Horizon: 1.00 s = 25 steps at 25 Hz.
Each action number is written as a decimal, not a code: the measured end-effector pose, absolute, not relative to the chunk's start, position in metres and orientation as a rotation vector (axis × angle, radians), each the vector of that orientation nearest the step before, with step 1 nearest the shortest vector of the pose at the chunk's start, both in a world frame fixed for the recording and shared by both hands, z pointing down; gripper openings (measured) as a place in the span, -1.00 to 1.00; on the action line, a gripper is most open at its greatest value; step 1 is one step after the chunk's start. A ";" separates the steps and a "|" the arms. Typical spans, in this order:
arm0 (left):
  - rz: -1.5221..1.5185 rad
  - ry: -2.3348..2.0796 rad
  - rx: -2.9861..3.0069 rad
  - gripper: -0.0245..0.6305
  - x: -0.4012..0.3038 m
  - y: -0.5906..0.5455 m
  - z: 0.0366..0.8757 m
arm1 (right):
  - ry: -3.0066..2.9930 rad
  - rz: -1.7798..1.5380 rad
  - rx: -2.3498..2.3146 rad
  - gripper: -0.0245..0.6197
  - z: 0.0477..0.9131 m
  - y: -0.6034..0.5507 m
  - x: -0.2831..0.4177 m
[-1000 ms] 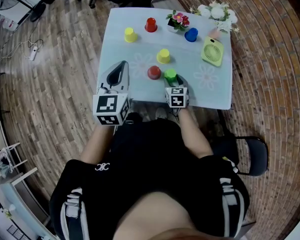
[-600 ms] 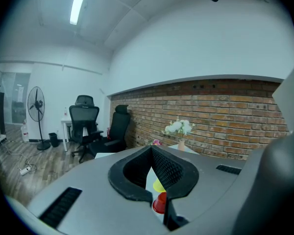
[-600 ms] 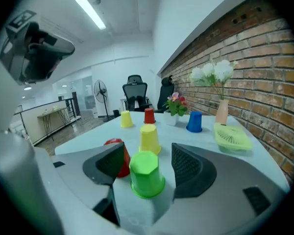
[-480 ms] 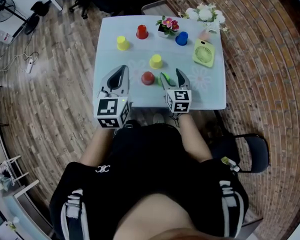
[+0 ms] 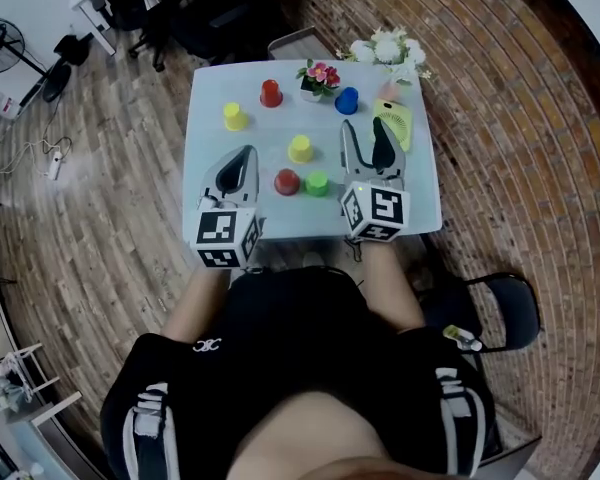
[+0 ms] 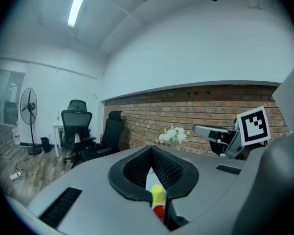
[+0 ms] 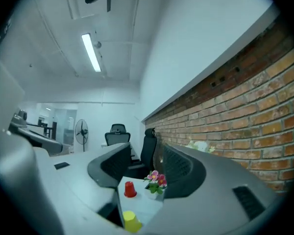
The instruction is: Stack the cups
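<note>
Well, my right tool (image 5: 367, 138) hung over the right side of the tabletop (image 5: 310, 220). Its jaws were partly apart, having just narrowed a little, and nothing was between them. My left tool (image 5: 242, 160) was pinched together and empty. The green cup (image 5: 317, 182) stood near the front edge, just beside a red cup (image 5: 287, 181); they looked close enough to touch, though I could not be sure. A yellow cup (image 5: 300, 148) stood just behind that pair. Farther back stood a second yellow cup (image 5: 235, 116), a second red cup (image 5: 271, 92) and a blue cup (image 5: 347, 100), with a flower pot (image 5: 318, 76) between the last two.
</note>
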<state>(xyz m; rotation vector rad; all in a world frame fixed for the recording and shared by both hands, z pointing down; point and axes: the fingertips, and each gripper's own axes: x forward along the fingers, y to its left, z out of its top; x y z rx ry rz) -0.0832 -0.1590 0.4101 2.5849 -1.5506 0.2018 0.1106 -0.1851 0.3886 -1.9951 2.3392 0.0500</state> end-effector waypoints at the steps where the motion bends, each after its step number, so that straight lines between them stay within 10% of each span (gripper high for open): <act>1: 0.194 -1.548 2.592 -0.91 -0.082 -0.160 0.408 | 2.295 0.079 -2.025 -0.42 0.377 -0.183 0.116; 3: 0.178 -1.543 2.603 -0.92 -0.080 -0.163 0.403 | 2.233 0.135 -2.073 -0.92 0.359 -0.178 0.123; 23: 0.058 -1.524 2.704 -0.92 -0.058 -0.193 0.352 | 2.215 0.157 -2.041 -0.92 0.337 -0.190 0.116; 25: 0.056 -1.529 2.701 -0.92 -0.059 -0.195 0.352 | 2.223 0.155 -1.978 -0.58 0.334 -0.193 0.111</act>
